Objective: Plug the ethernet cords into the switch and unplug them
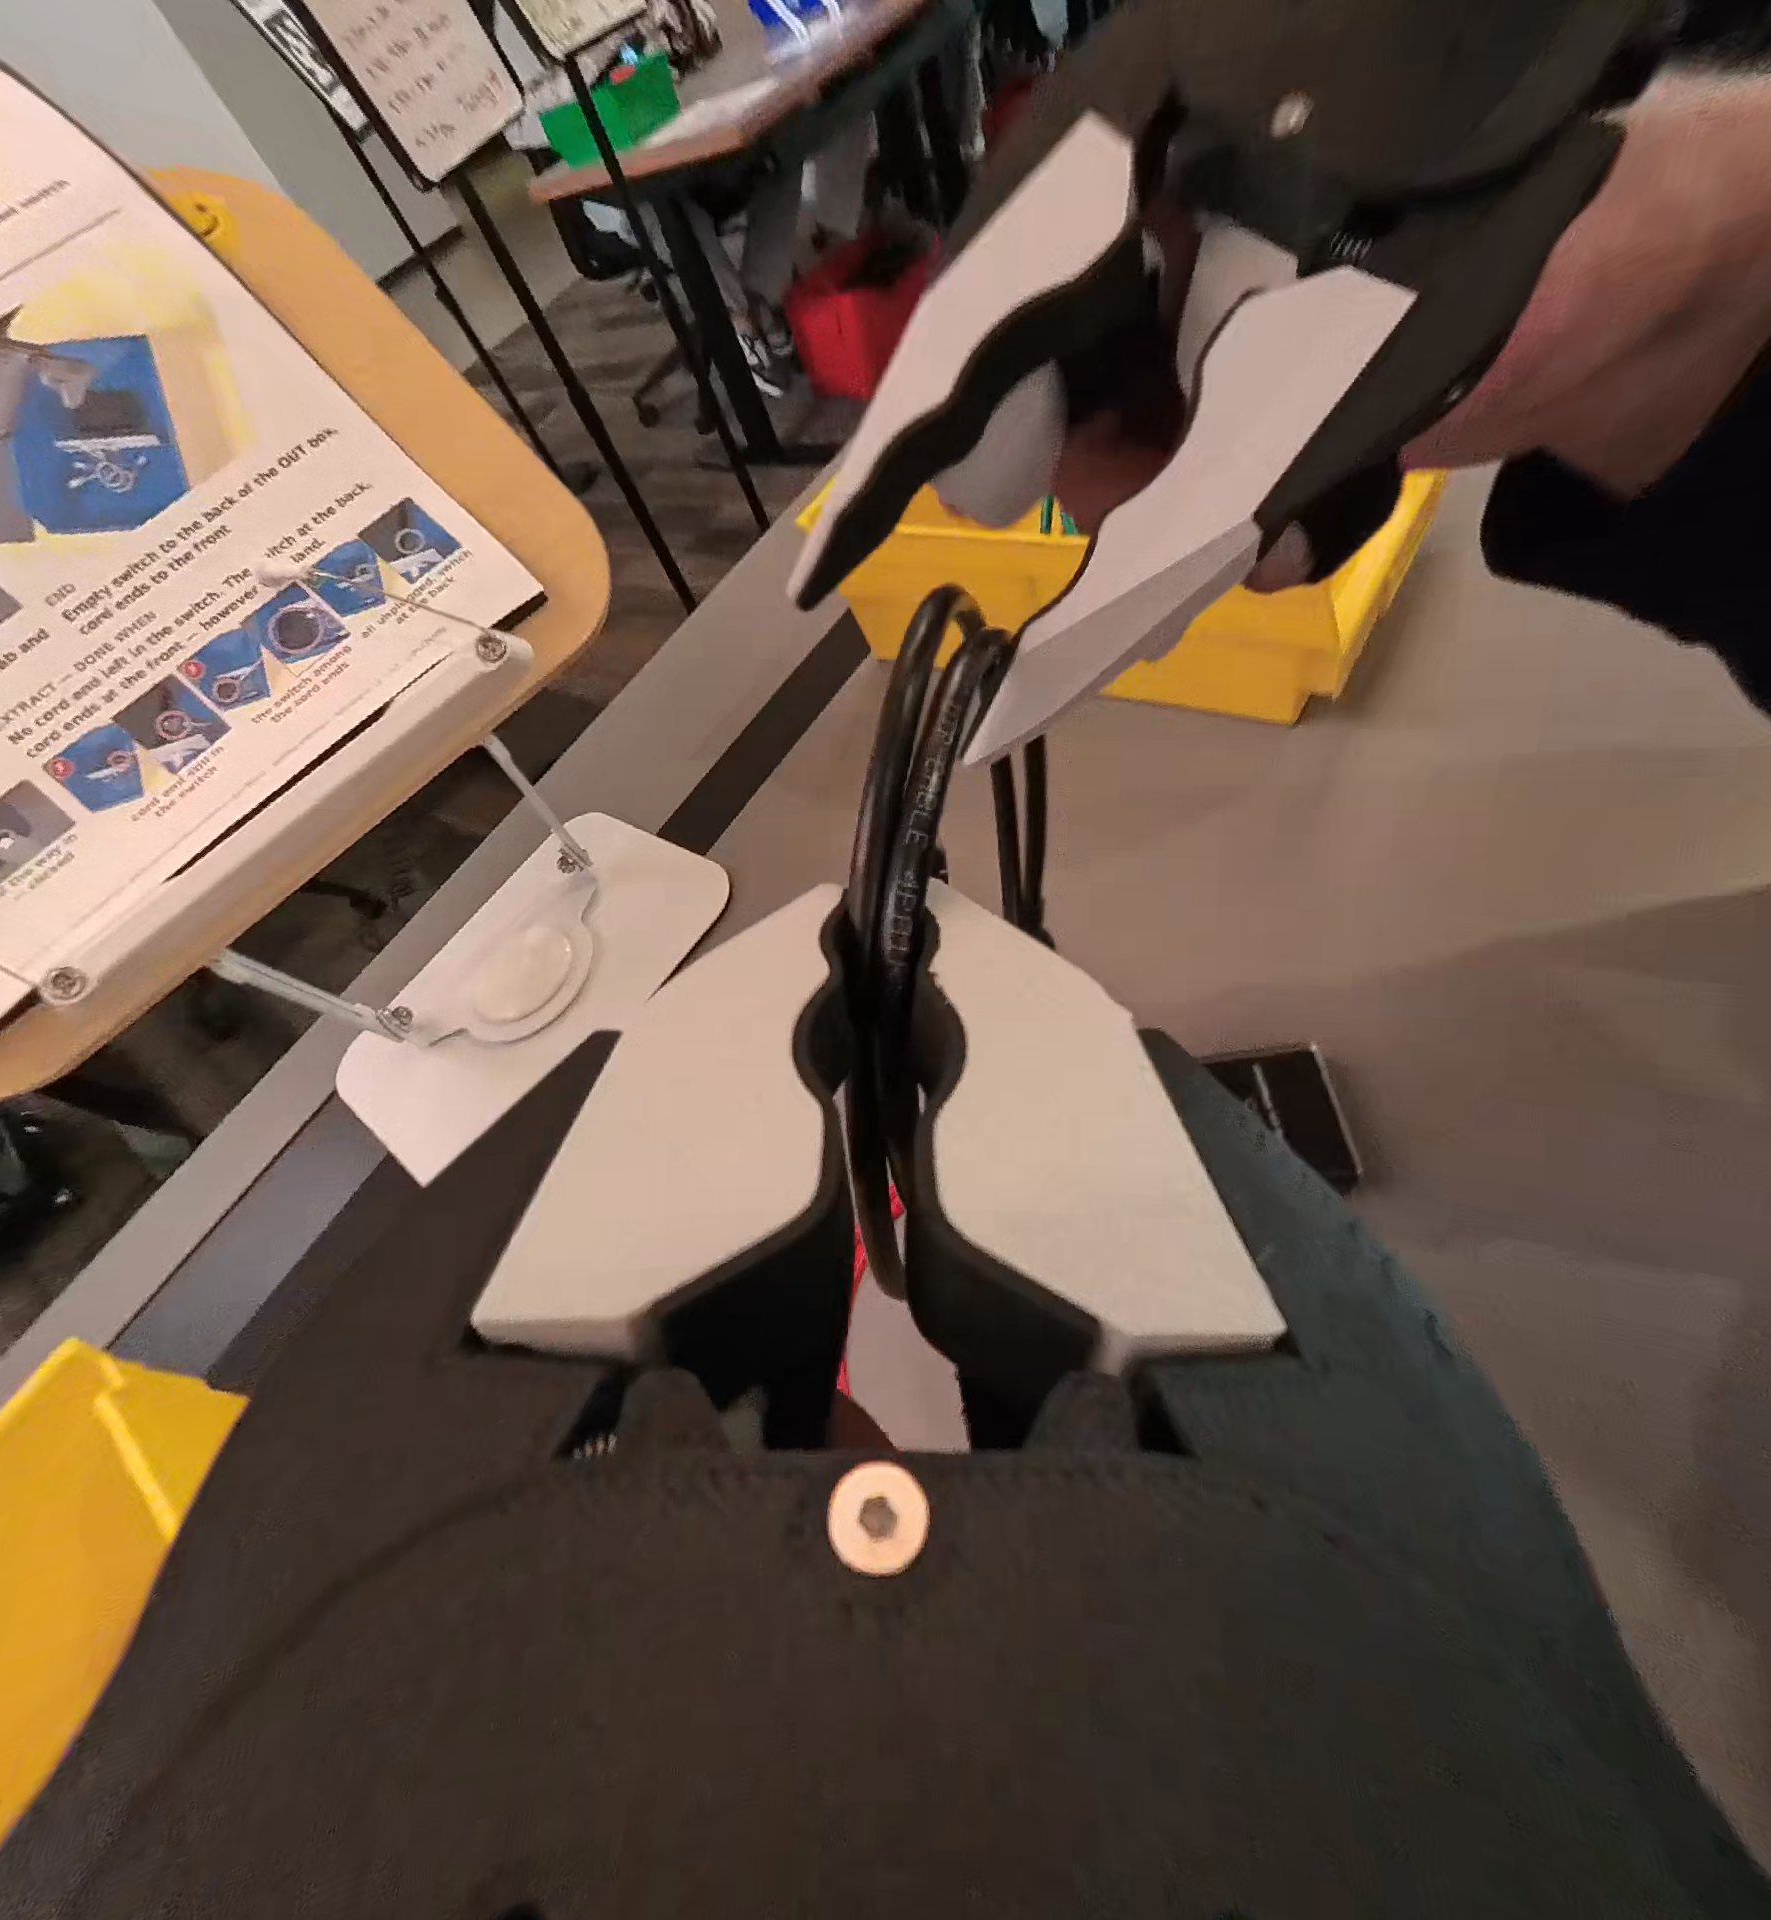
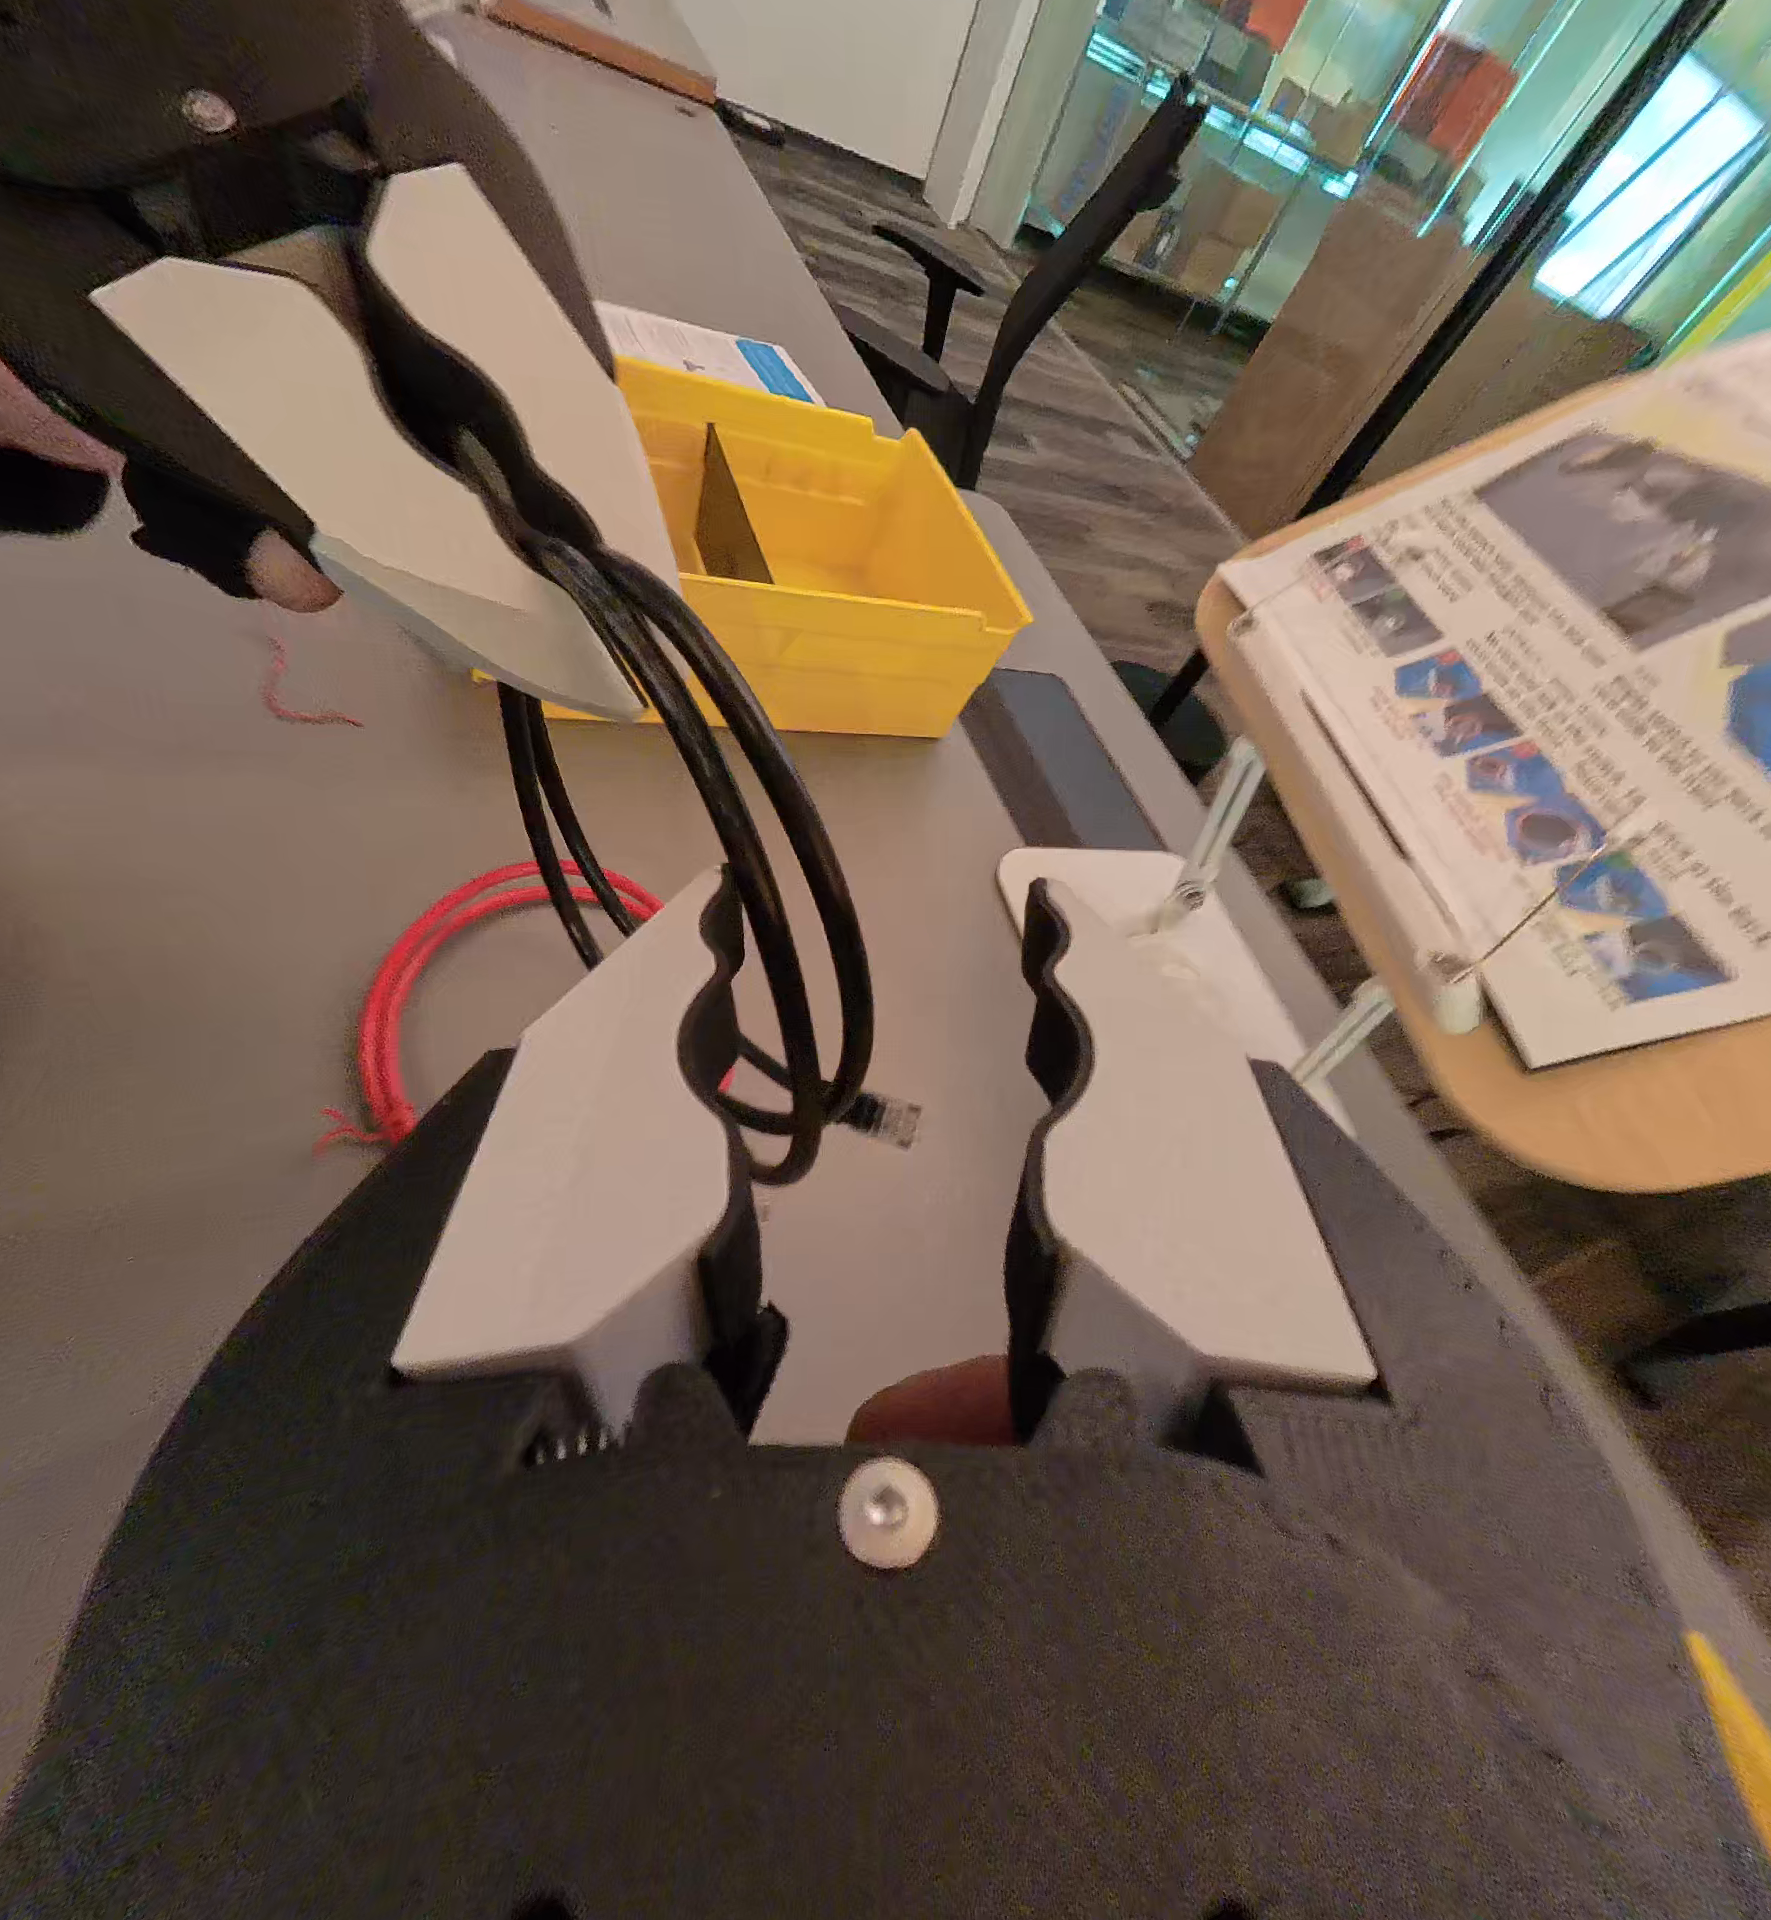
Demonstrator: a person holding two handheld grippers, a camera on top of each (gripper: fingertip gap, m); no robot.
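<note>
My left gripper [image 1: 886, 935] is shut on a coiled black ethernet cord [image 1: 902, 790] and holds it above the grey table [image 1: 1483, 1039]. The left gripper also shows in the right wrist view [image 2: 621, 623], with the black cord's loops [image 2: 787, 831] hanging from it. The cord's clear plug [image 2: 886, 1120] dangles near the table. My right gripper [image 2: 876, 894] is open, and the hanging loops pass between its fingers, against the left one. In the left wrist view the right gripper [image 1: 902, 670] is open around the top of the coil. A red cord [image 2: 445, 966] lies coiled on the table.
A yellow bin [image 2: 839, 582] with a black divider stands at the table's far end. A second yellow bin [image 1: 29, 1558] sits near my left gripper. An instruction board on a white stand [image 1: 538, 966] stands at the table edge. A flat black device [image 1: 1286, 1122] lies on the table.
</note>
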